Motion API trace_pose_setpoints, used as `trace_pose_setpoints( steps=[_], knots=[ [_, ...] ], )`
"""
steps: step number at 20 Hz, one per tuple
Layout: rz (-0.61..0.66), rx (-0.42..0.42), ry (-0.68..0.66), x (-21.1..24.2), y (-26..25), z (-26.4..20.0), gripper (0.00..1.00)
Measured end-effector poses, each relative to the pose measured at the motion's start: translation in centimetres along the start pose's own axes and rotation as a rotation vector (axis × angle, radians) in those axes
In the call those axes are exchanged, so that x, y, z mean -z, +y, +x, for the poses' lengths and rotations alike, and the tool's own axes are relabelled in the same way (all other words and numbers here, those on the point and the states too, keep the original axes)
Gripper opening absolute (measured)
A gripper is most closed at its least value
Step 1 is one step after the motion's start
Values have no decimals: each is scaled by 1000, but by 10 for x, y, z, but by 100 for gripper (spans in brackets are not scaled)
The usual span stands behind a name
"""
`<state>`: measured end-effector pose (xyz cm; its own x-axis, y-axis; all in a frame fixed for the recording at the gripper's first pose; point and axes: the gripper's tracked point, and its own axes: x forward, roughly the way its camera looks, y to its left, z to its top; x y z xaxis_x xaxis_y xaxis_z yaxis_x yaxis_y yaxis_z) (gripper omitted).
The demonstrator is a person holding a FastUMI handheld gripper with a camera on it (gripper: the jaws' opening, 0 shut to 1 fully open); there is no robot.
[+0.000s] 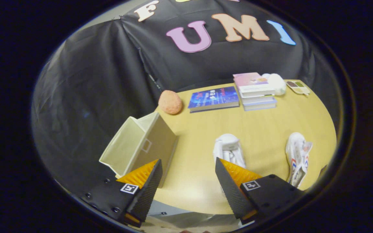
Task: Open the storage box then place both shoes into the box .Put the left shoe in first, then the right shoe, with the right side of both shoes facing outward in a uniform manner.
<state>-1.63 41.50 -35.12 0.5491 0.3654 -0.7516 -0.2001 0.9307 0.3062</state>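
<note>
Gripper view: jaws are held wide apart, nothing gripped, bare table (199, 136) seen between them. Storage box (139, 145) is found open just beyond the left finger; one shoe (228, 149) at the right finger, second shoe (298, 157) farther right. Books (214, 98) are stacked far.

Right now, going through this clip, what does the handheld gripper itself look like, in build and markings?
The gripper has two wedge-shaped fingers with finely ribbed, textured inner faces. Each finger sits on a dark block body studded with small screws, and each block carries a small square white tag printed with a black pattern. The fingers are spread apart with bare table between them. No cable or sleeve can be made out.
</note>
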Motion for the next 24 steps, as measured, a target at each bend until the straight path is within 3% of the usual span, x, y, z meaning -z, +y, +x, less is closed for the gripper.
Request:
trace_pose_setpoints(
  steps=[7, 15, 24],
  knots=[
    [-42, 222, 107, 43, -104, 24, 98],
    [-70, 254, 208, 61, -129, 75, 93],
    [-47, 252, 283, 53, -137, 131, 54]
  ],
)
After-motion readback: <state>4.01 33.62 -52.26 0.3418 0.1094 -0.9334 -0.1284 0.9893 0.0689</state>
